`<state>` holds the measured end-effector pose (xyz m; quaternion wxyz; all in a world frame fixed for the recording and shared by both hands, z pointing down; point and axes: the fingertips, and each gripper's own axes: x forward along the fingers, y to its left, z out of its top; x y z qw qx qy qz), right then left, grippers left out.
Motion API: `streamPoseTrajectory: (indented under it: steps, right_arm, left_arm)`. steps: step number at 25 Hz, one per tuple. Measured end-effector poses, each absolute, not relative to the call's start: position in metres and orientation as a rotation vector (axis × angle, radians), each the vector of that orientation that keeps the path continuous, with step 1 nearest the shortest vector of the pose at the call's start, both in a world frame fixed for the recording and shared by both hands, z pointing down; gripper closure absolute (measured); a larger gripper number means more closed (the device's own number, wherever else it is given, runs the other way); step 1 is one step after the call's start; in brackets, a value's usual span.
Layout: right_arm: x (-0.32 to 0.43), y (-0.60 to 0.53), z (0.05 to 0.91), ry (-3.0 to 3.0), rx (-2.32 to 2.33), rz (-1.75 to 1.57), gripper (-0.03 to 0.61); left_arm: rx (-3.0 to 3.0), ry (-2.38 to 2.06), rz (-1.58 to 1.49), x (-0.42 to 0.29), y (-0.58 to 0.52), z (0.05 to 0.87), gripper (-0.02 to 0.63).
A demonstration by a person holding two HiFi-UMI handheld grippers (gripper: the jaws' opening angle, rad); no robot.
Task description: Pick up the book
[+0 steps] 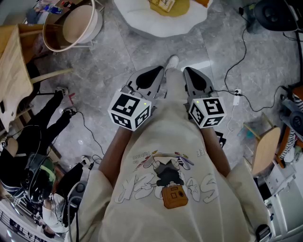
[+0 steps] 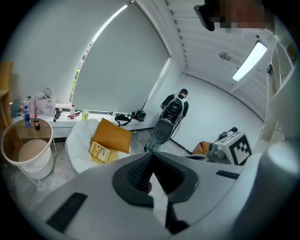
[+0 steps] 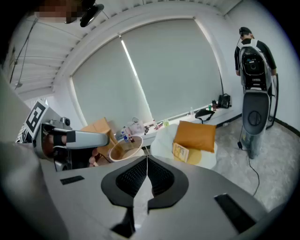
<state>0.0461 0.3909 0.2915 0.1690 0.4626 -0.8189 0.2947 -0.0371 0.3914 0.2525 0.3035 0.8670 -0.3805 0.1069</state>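
Observation:
The book [image 1: 162, 4] is a yellow paperback that lies on a round white seat [image 1: 161, 26], against an orange cushion [image 2: 112, 135]. It shows as well in the left gripper view [image 2: 100, 152] and in the right gripper view [image 3: 180, 152], some way ahead of both grippers. I hold my left gripper [image 1: 157, 72] and right gripper [image 1: 189, 72] side by side close to my body, above the grey floor and short of the seat. The left gripper's [image 2: 152, 154] tips meet, with nothing in them. The right gripper's [image 3: 146, 161] jaws are pressed together, also empty.
A round beige basket on a white stand [image 1: 71, 28] is left of the seat. A wooden chair [image 1: 14, 71] and dark gear [image 1: 33, 156] crowd the left side. Black cables [image 1: 236, 61] and boxes lie to the right. A tall grey machine [image 3: 253, 93] stands near the wall.

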Motion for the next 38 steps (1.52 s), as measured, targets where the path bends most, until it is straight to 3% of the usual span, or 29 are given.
streamPoseTrajectory:
  steps: [6,11,16,20,30,38]
  right_arm:
    - [-0.013,0.507,0.311,-2.282,1.233,0.761,0.555]
    - [-0.036,0.544,0.285,-2.301,1.223,0.689,0.555]
    - [-0.026,0.548,0.281,-2.332,1.219,0.697,0.554]
    - [0.025,0.548,0.274,-2.328,1.308,0.683,0.554]
    - [0.161,0.534,0.266,-2.452,1.391,0.692,0.554]
    - [0.195,0.522,0.278,-2.543,1.282,0.782,0.554]
  left_arm:
    - [2.271,-1.014,0.299,-0.090,0.480,0.277,0.607]
    - [2.131,-1.059,0.348,-0.139,0.551,0.287,0.607]
    - [2.085,-1.129,0.328,-0.149,0.551,0.290,0.607]
    - [2.142,-1.141,0.320,-0.116,0.537,0.275,0.607]
    - [2.335,-1.104,0.372,0.060,0.536,0.252,0.607]
    - [2.251,-1.255,0.327,0.085,0.532,0.256,0.607]
